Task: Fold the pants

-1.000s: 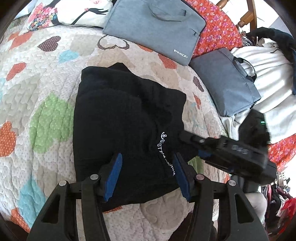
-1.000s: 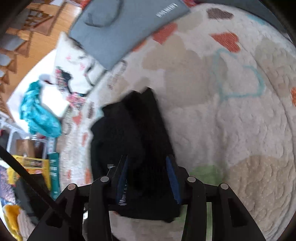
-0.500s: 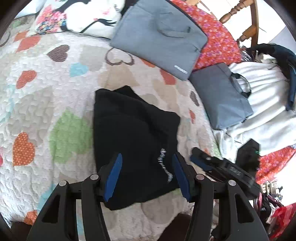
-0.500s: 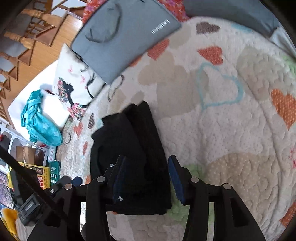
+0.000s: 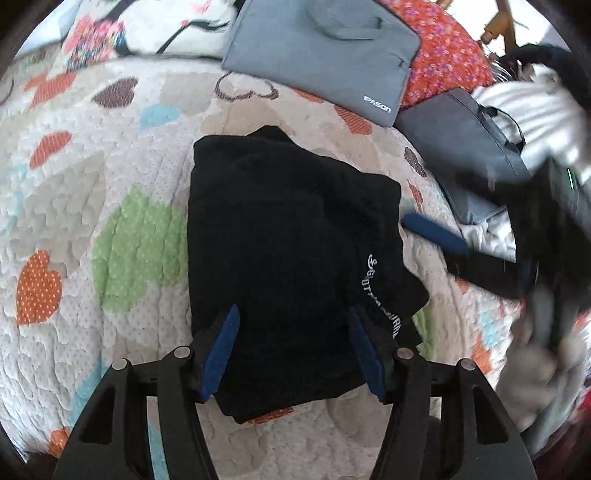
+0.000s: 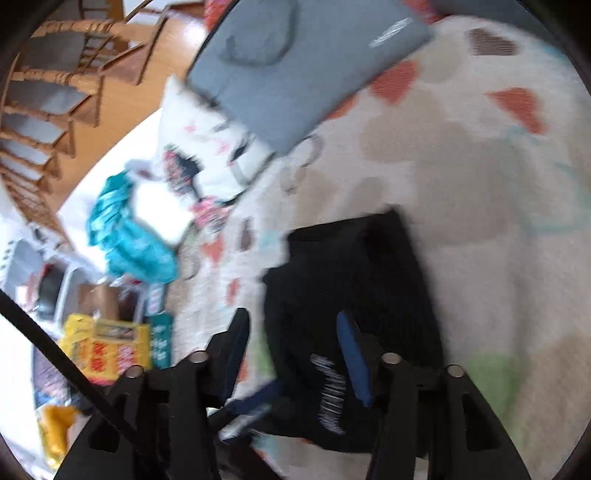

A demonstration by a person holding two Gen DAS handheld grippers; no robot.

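The black pants (image 5: 291, 251) lie folded into a compact stack on the heart-patterned quilt (image 5: 92, 206), white lettering near their right edge. My left gripper (image 5: 293, 350) is open and empty, hovering over the stack's near edge. My right gripper (image 6: 295, 358) is open and empty above the same pants (image 6: 354, 288); the view is blurred. In the left wrist view the right gripper (image 5: 436, 232) shows blurred at the right, beside the stack.
Two grey laptop bags (image 5: 321, 51) (image 5: 461, 147) lie at the far side of the bed, with a floral pillow (image 5: 147, 26) and red floral fabric (image 5: 447, 48). Beyond the bed edge are wooden chairs (image 6: 48, 92), teal cloth (image 6: 129, 240) and boxes (image 6: 107, 343).
Both grippers have swung: the left wrist view dropped closer over the pants, and the right gripper moved up and away to the stack's right side. The pants lie unmoved.
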